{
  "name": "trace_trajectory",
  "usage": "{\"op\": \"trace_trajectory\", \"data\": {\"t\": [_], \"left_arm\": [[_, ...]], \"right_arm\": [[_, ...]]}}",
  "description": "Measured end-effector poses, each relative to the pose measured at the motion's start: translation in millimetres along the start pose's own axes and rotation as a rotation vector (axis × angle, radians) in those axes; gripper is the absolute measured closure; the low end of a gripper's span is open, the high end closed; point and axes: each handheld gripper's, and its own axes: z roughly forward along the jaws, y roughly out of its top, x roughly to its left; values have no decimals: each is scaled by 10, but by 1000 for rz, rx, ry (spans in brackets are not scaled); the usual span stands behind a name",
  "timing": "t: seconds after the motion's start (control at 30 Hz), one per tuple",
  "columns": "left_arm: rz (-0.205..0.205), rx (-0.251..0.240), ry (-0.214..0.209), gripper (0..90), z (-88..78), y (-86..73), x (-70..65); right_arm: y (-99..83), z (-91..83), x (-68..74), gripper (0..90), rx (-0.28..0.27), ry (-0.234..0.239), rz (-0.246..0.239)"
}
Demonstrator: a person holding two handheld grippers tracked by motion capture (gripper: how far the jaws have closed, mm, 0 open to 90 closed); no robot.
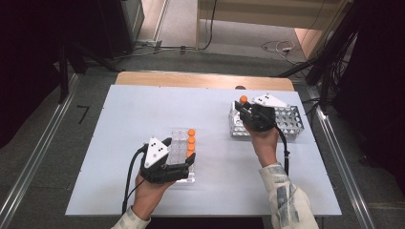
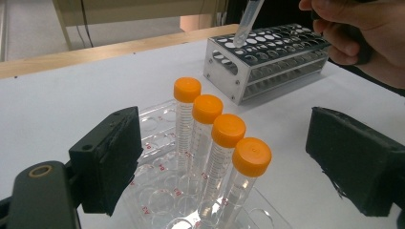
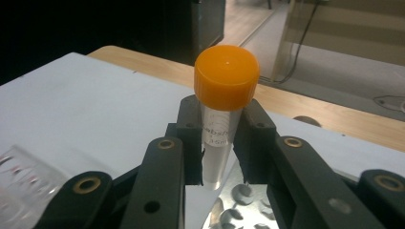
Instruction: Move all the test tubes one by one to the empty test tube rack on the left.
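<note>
Pinching one orange-capped tube (image 3: 224, 109), the right gripper (image 3: 219, 138) should lower it plumb into the metal rack (image 1: 291, 125); left gripper (image 2: 239, 157) spread.

The left hand-held gripper (image 1: 177, 168) sits low in the person's left hand (image 1: 150, 188), its two black jaws spread wide apart with nothing between their pads (image 2: 114, 157). The right hand-held gripper (image 1: 244, 110) is held farther forward by the right hand (image 1: 264, 138), forearm in a pale patterned sleeve (image 1: 286, 200); its jaws are closed, with something pinched between them.
</note>
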Motion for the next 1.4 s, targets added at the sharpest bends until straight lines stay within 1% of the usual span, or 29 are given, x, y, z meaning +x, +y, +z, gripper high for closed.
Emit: {"op": "trace_trajectory", "data": {"t": [0.07, 0.13, 0.23, 0.3, 0.43, 0.57, 0.6, 1.0, 1.1, 1.2, 1.4], "left_arm": [[0, 0, 1, 117, 1, -1, 1], [-1, 1, 1, 117, 1, -2, -2], [-1, 0, 1, 117, 2, -2, -5], [0, 1, 1, 117, 3, -3, -6], [-1, 0, 0, 118, 4, -4, -7], [1, 1, -3, 118, 8, -6, -12], [1, 1, -4, 117, 8, -6, -14], [1, -5, -6, 126, -7, -1, -34], [3, -7, -8, 128, -11, 0, -43], [2, -11, -10, 128, -13, 2, -53], [6, -12, -16, 132, -21, 7, -77]], "right_arm": [[-16, -37, 49, 717, 3, 20, -15], [-32, -73, 92, 717, 5, 44, -17], [-60, -113, 153, 717, 12, 72, -32], [-89, -129, 181, 717, 23, 103, -33], [-167, -175, 255, 717, 35, 131, -45], [-238, -225, 337, 717, 42, 153, -63], [-252, -234, 353, 717, 42, 159, -75], [-396, -379, 522, 717, 60, 213, -101], [-427, -415, 552, 717, 60, 224, -111], [-468, -448, 579, 717, 67, 234, -111], [-539, -509, 643, 717, 78, 258, -133]]}}
